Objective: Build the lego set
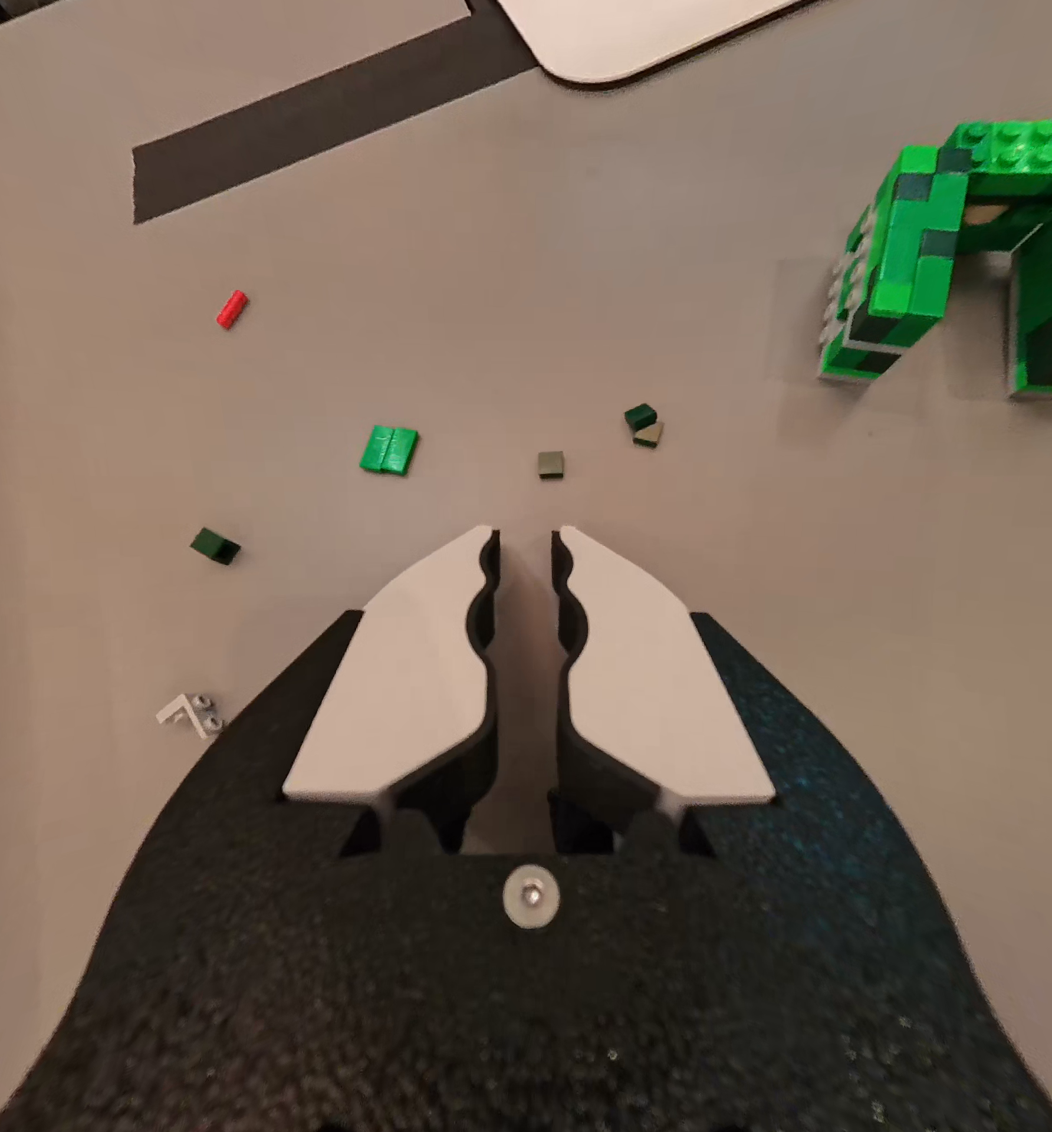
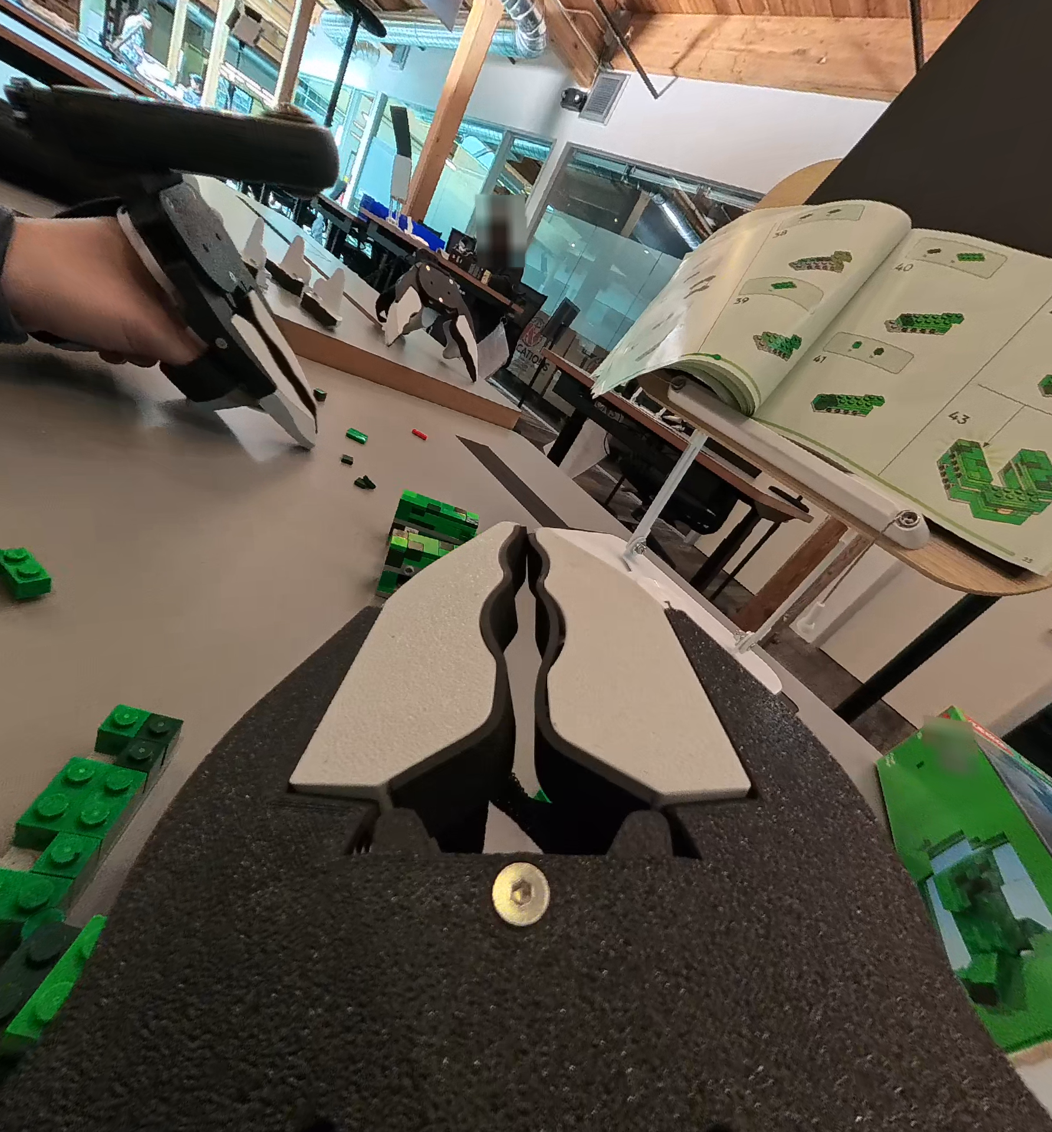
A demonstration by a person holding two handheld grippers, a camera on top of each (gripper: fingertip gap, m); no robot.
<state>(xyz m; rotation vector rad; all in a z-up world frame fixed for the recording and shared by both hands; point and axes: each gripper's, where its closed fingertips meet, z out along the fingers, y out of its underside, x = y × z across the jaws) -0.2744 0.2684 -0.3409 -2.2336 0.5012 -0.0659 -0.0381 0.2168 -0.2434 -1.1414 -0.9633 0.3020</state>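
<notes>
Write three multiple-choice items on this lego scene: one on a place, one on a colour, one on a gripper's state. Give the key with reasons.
1. Where is the instruction booklet?
A. flat on the table
B. open on a raised stand
C. inside the box

2. What colour is the small cylinder piece?
A. blue
B. yellow
C. red

3. What is the left gripper doing?
A. open, holding nothing
B. clamping a brick
C. gripping the booklet

Key: B, it lies open on a stand beside the table; C, it is plainly red; A, bare table shows between its fingers.

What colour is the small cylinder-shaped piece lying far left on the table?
Red. The small cylinder piece shows best in the left wrist view.
</notes>
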